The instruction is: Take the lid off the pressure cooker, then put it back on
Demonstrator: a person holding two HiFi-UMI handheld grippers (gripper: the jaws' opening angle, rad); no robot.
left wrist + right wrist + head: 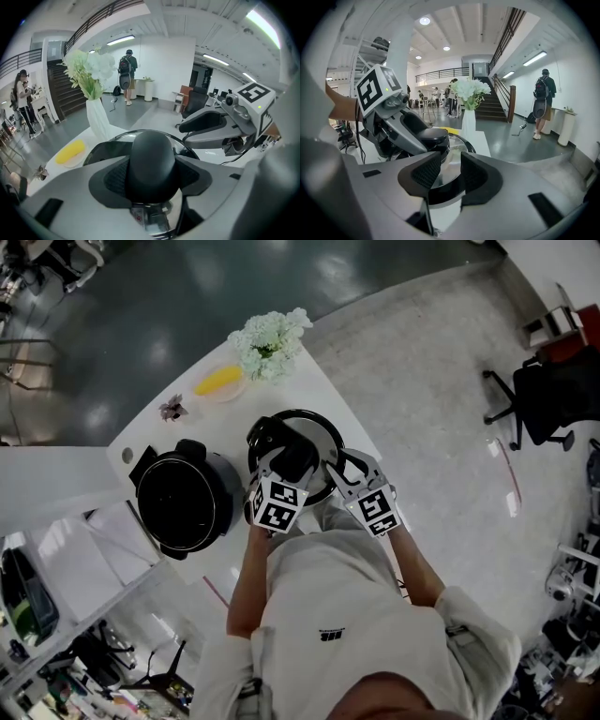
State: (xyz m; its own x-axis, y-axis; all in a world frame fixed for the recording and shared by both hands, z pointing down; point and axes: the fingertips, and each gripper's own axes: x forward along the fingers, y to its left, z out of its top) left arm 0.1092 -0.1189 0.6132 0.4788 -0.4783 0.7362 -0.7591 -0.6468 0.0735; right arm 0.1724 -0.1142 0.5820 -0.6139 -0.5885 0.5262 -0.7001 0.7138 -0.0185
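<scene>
The person's pale top fills the bottom of the head view, cut off by the lower edge. It hides the elbows. Both forearms reach forward from it, side by side, towards the table. The hands themselves are hidden under the marker cubes.

The open pot stands on the table. Its inside is too dark to show any contents. Just to the right of the pot, off it and apart from its rim, is the lid, with both grippers on it.

The left gripper slants steeply down onto the lid's middle and covers much of it from above. Its own view shows its pads clamped on either side of the round black knob.

The right gripper, on the side of the lid away from the pot, points less steeply down at the lid's near rim. In its own view the pads stand a narrow gap apart with the rim and glass between them. Whether they pinch it cannot be made out.

Beyond the pot, at the table's far corner, are a vase of white flowers and a yellow thing on a small plate. A small dark item nearer the pot is too small to identify.
</scene>
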